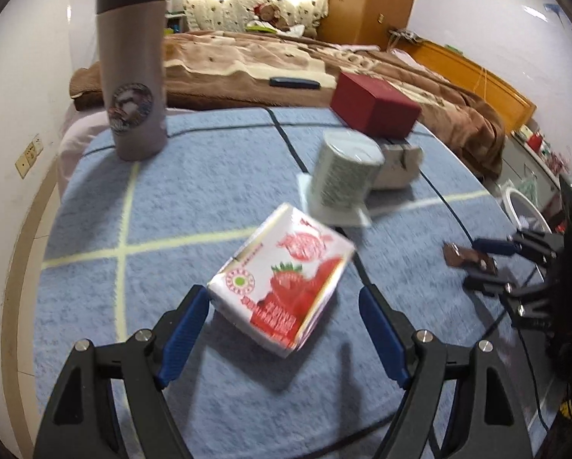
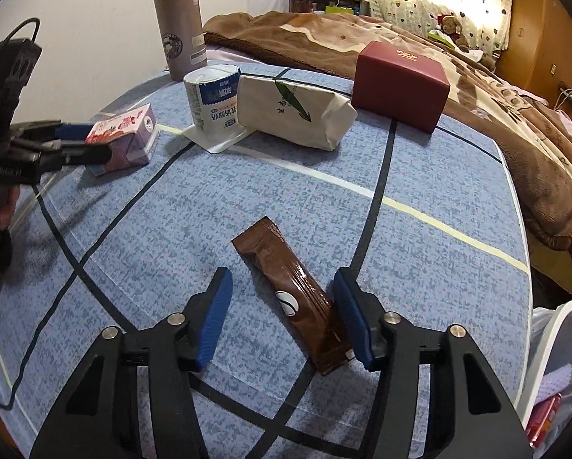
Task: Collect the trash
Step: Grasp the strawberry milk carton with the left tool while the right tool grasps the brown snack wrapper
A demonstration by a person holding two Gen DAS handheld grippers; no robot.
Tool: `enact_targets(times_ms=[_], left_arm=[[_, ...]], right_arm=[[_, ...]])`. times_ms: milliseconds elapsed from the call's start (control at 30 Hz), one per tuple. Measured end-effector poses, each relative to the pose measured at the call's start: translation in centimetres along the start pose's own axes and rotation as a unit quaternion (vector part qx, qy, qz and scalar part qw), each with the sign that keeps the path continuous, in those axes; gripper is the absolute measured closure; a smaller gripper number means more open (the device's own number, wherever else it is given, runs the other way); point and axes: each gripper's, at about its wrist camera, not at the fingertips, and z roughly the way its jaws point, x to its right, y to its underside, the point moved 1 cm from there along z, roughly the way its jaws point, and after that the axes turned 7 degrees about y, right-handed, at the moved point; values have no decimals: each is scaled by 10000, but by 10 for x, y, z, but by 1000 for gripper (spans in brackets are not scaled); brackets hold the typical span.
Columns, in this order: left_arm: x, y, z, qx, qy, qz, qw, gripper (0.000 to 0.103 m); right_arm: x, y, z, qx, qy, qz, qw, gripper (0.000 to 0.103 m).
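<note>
Blue-padded left gripper [image 1: 282,306] and right gripper [image 2: 282,306] gape (one wrapper [image 2: 291,298], one carton [image 1: 282,279]).

Tablecloth [image 2: 247,199]: matt blue woven cloth. Brown sachet [image 2: 297,298]: glossy creased foil. Strawberry milk carton [image 1: 282,279]: smooth printed paperboard. Tumbler [image 1: 133,72]: matt grey metal. Red box [image 2: 400,84]: matt card. Gripper pads [image 2: 217,317]: ribbed blue plastic.
</note>
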Motion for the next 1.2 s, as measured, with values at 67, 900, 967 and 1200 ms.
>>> enact_targets(times_ms=[67,900,967,1200], left_arm=[[9,5,-1,-68,162,125,9998,21],[18,-6,25,-386,-170,53,9991,44],[20,-5,23,-352,-203,35,9992,44],[31,-1,12,-138,-393,79,9991,46]], right_arm=[[2,-2,2,1,-5,22,10000,51],[6,-4,4,77,64,122,9999,74],[6,-4,4,84,67,140,9998,76],[7,-2,3,125,85,189,9997,82]])
